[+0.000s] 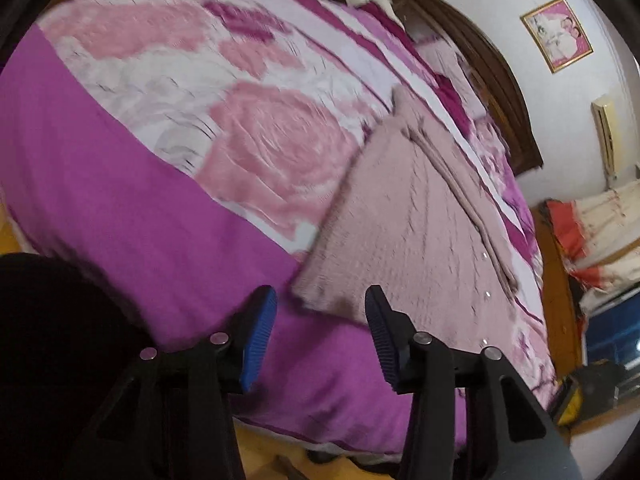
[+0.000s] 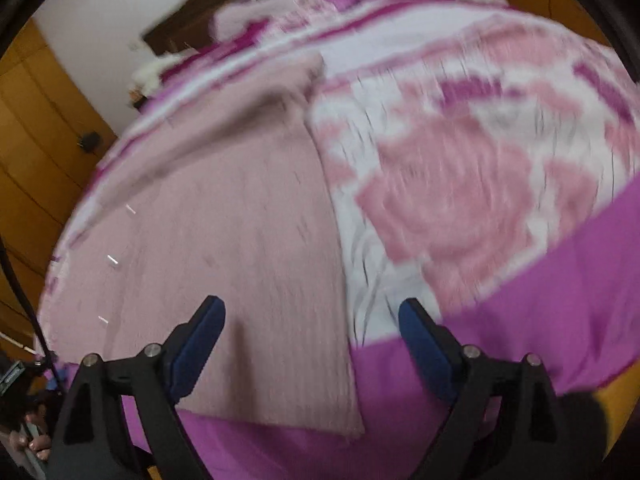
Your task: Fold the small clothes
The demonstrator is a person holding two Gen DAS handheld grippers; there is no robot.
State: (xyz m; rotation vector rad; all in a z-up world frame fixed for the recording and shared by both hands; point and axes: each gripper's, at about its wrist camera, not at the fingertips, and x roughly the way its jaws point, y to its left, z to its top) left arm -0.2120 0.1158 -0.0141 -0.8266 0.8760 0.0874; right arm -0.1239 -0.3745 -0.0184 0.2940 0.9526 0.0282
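While both views are motion-blurred, the left gripper hangs with fingers spread and empty just short of the near corner of a dusty-pink knit garment. Right gripper likewise gapes, holding nothing, over the garment's near edge. Garment lies flat on a magenta-bordered rose-print bedspread. Beyond: dark wooden headboard, framed picture on the wall.

garment: dusty-pink knit; state: spread flat, sleeve folded in; place: on floral bedspread
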